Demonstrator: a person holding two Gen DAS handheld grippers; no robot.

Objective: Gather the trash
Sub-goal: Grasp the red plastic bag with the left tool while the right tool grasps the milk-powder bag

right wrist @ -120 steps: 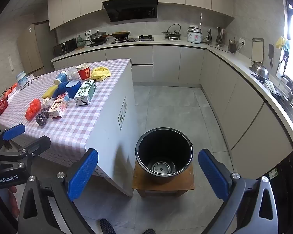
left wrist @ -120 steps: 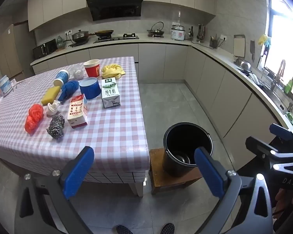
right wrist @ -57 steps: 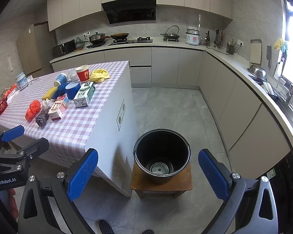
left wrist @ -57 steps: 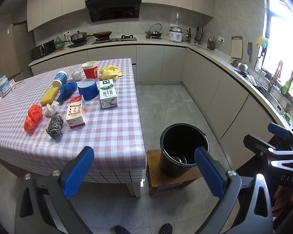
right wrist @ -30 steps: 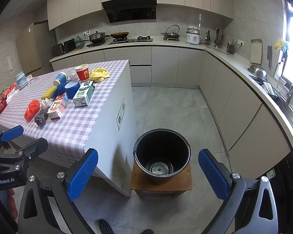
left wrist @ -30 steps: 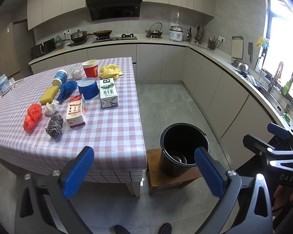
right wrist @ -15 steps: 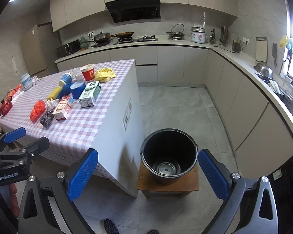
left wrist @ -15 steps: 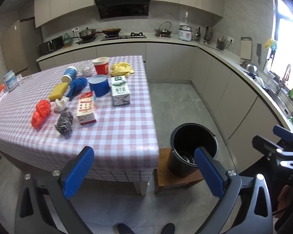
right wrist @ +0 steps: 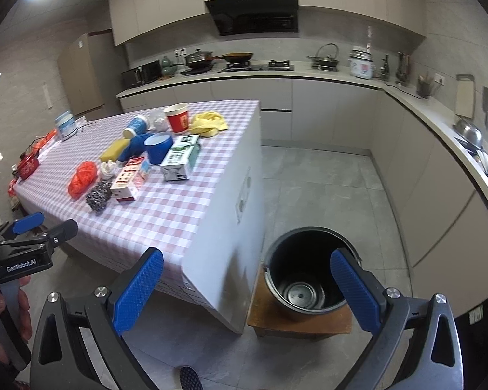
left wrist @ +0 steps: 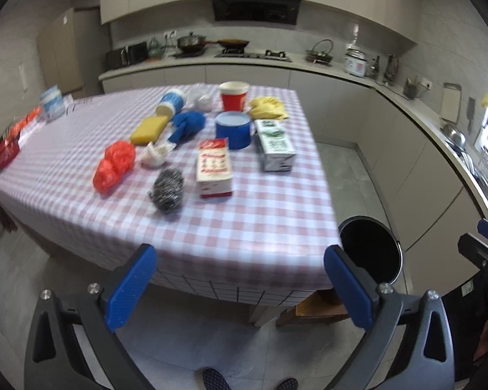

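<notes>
Now my left gripper [left wrist: 240, 279] has swung toward the table [left wrist: 244, 221], jaws wide and empty, trash at twelve o'clock. Right gripper [right wrist: 247, 292] gapes too, black bin [right wrist: 309, 273] at one o'clock, nothing collected yet.

Grey-tiled kitchen floor [right wrist: 325, 178], beige cabinets [right wrist: 335, 110], black range hood [right wrist: 253, 16] above the counter.

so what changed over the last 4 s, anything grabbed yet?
Nothing grabbed. Both views swung toward the table: in the left wrist view its items now sit nearer and more central, and the black bucket has slid toward the right edge. The left gripper and right gripper are open and empty, as before. The steel scrubber, red-and-white carton and milk carton lie where they were.
</notes>
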